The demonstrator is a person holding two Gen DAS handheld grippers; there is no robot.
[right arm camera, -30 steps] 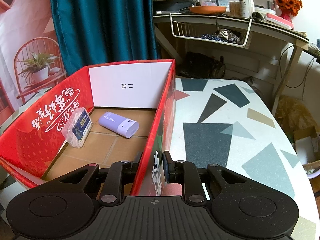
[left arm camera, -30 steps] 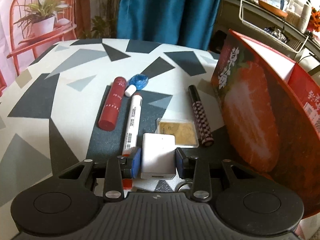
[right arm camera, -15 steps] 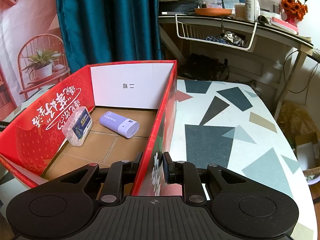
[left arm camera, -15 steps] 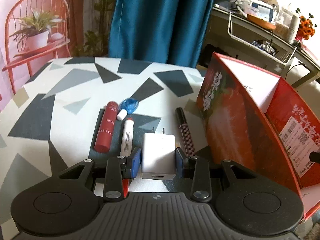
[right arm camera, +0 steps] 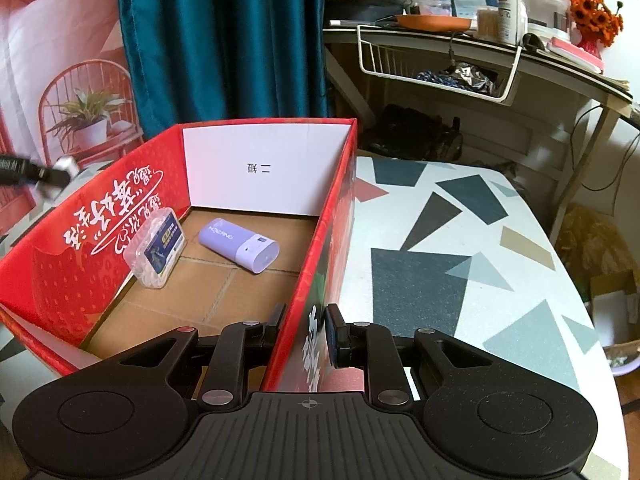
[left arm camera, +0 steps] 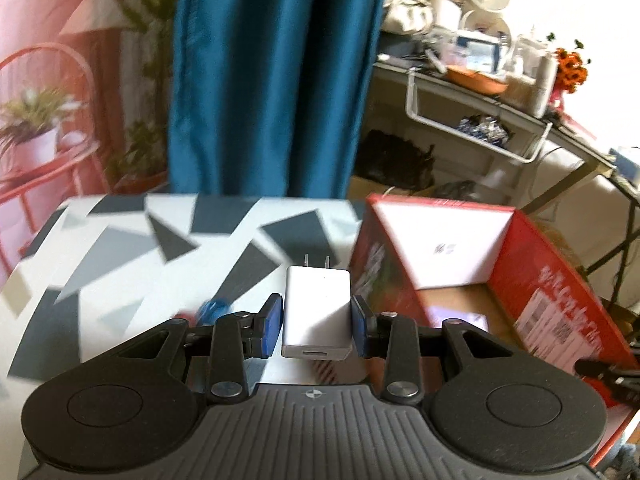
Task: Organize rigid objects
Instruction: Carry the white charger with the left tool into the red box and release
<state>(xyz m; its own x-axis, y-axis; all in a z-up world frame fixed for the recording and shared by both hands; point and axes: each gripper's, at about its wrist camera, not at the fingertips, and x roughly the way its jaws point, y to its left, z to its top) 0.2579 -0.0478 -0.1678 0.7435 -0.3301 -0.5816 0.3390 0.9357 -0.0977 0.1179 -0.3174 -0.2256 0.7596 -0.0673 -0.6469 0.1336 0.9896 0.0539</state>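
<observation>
My left gripper [left arm camera: 317, 326] is shut on a white plug charger [left arm camera: 318, 308], held in the air above the patterned table [left arm camera: 120, 248], prongs pointing away. To its right stands the red strawberry box [left arm camera: 552, 280], its inside partly showing. My right gripper [right arm camera: 303, 330] is shut on the box's right wall [right arm camera: 320, 264], one finger inside and one outside. Inside the box lie a lilac power bank [right arm camera: 238, 245] and a clear plastic case [right arm camera: 155, 248]. The left gripper with the charger [right arm camera: 64, 168] shows blurred at the far left of the right wrist view.
A blue object [left arm camera: 212, 309] and a sliver of red peek out on the table just behind my left fingers. A teal curtain [left arm camera: 272, 80] hangs beyond the table. A cluttered desk with a wire basket [right arm camera: 436, 68] stands to the right.
My left gripper has lifted the white charger off the table and swung toward the red box; the pens and tube have dropped out of sight. The right gripper keeps its hold on the box wall.
</observation>
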